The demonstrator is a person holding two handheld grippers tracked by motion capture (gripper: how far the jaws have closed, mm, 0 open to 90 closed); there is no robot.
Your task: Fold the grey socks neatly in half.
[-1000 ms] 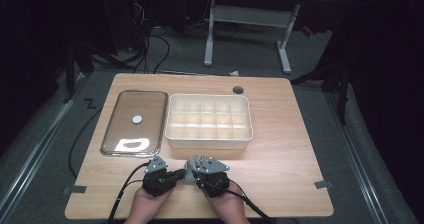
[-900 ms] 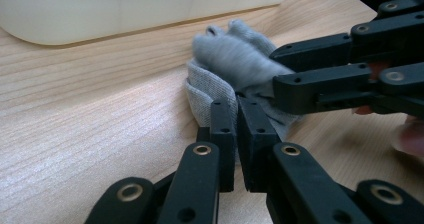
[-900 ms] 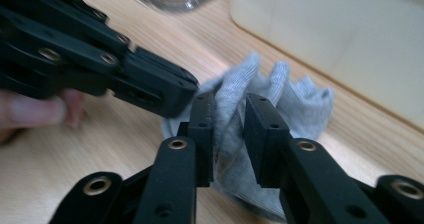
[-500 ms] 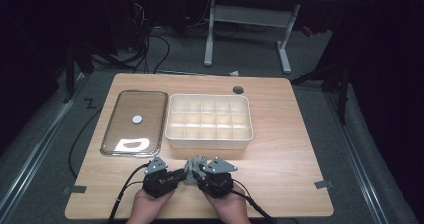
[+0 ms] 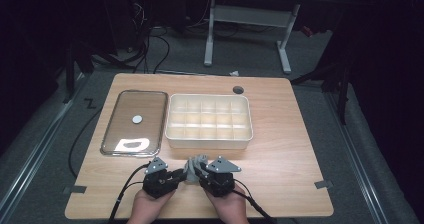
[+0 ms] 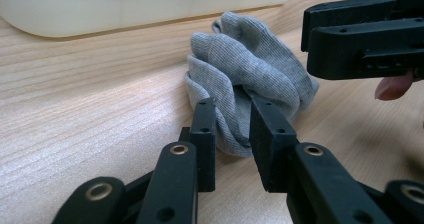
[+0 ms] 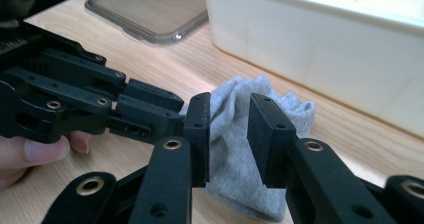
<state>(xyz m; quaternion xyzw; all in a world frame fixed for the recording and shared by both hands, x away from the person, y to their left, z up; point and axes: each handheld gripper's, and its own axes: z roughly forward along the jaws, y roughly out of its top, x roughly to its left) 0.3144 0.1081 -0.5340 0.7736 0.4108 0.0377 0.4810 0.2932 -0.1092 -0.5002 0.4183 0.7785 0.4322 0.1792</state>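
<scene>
Where grey sock (image 6: pixel 250 69) bunches, left tongs (image 6: pixel 232 129) pinch fold; right tongs (image 7: pixel 228 134) parted, closing.

Black claw (image 6: pixel 232 129) jaws, brass-ringed pivot holes, trailing black cables.

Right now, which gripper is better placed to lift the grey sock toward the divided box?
Left, narrowly. The left gripper has a fold of the grey sock between its jaws. The right gripper merely straddles the sock, gaps showing. The divided box lies just beyond both.
</scene>
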